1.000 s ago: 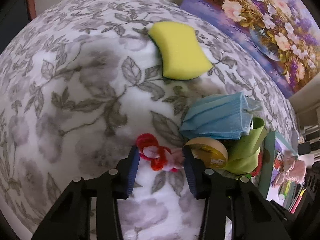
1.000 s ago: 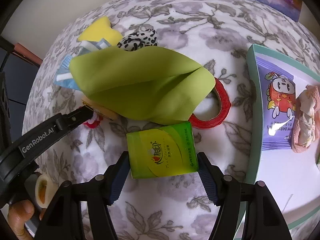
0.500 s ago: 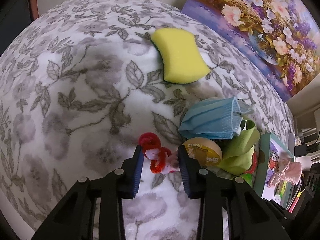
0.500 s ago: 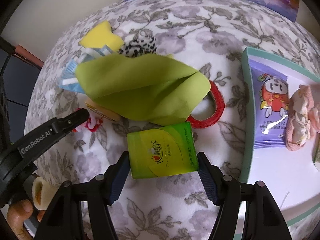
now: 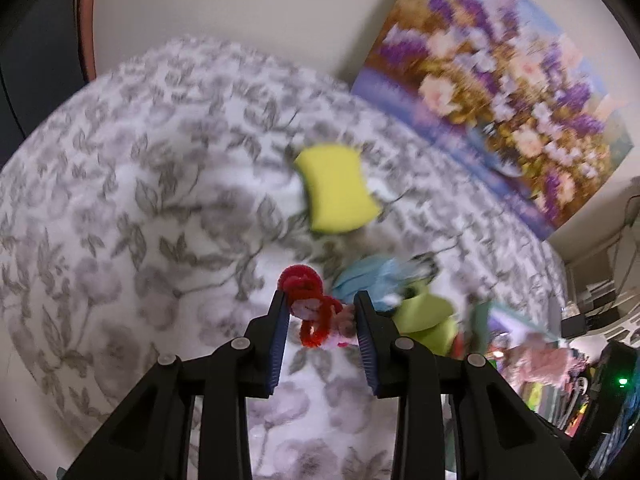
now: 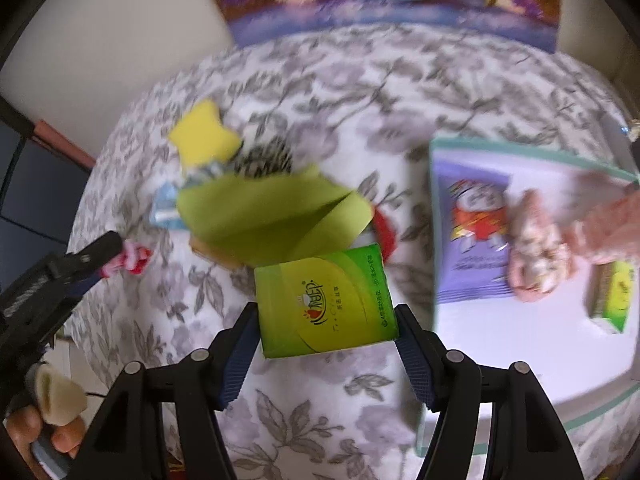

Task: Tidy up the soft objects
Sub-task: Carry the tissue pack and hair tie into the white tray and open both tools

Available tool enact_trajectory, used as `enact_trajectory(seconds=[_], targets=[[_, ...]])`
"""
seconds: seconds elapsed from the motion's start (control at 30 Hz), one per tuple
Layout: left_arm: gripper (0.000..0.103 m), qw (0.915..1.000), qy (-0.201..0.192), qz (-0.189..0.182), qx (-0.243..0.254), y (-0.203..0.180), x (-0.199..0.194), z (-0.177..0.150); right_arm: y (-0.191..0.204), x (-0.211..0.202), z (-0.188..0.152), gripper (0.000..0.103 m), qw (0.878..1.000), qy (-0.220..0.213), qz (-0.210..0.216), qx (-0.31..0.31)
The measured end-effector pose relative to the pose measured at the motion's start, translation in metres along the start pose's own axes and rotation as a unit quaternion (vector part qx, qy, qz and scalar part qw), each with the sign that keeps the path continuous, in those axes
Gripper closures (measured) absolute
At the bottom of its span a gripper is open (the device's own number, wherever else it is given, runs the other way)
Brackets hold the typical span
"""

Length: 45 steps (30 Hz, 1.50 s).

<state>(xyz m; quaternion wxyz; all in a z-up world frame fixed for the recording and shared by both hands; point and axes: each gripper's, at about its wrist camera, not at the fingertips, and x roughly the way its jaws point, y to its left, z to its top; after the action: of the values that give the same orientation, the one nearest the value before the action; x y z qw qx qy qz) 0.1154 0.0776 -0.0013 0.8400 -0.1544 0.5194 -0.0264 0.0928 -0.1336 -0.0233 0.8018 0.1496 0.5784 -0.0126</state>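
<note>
My left gripper [image 5: 322, 314] is shut on a small red and pink fuzzy toy [image 5: 310, 312], lifted off the floral blanket [image 5: 120, 208]. The right wrist view shows the same gripper [image 6: 108, 256] at the left with the toy [image 6: 134, 259] in its jaws. My right gripper [image 6: 326, 320] is shut on a green tissue pack [image 6: 324, 304], held above the blanket. Under it lie a green cloth [image 6: 272, 216], a yellow sponge [image 6: 204, 136], a blue face mask [image 6: 162, 208] and a black-and-white spotted piece [image 6: 266, 158]. A red tape ring [image 6: 384, 230] peeks from behind the pack.
A white tray with a teal rim [image 6: 520, 360] at the right holds a purple wipes pack [image 6: 472, 236], a pink knitted item [image 6: 536, 256] and another green pack [image 6: 614, 294]. A flower painting [image 5: 500, 92] leans on the wall behind. A person's fingers [image 6: 60, 436] show at the lower left.
Both grippers have risen with their loads: the toy and the tissue pack are now off the blanket. The left jaws closed in on the toy. Everything below looks smaller and blurred.
</note>
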Motion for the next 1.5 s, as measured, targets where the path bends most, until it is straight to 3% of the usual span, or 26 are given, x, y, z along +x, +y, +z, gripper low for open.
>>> enact_trajectory(seconds=[0.3,0.53,0.97,1.17,1.5], targets=[[0.069,0.9969,-0.042,-0.042,0.051,-0.071,-0.062,0.013,-0.042,-0.056,0.005,0.034,0.995,-0.063,-0.050,0.061],[0.069,0.9906,-0.045,-0.066,0.111,-0.134,-0.070,-0.004,-0.090,-0.075,0.007,0.034,0.987,-0.083,-0.086,0.104],[0.068,0.9669,0.043,-0.082,0.238,-0.229,-0.002,-0.087,-0.198,-0.093,-0.013,0.034,0.966,-0.085,-0.132,0.205],[0.068,0.9641,0.096,-0.089,0.231,-0.235,0.021,-0.110,-0.238,-0.094,-0.027,0.034,0.954,-0.077,-0.162,0.240],[0.067,0.9526,0.124,-0.055,0.272,-0.253,0.048,-0.137,-0.260,-0.059,-0.038,0.034,0.950,-0.017,-0.190,0.249]])
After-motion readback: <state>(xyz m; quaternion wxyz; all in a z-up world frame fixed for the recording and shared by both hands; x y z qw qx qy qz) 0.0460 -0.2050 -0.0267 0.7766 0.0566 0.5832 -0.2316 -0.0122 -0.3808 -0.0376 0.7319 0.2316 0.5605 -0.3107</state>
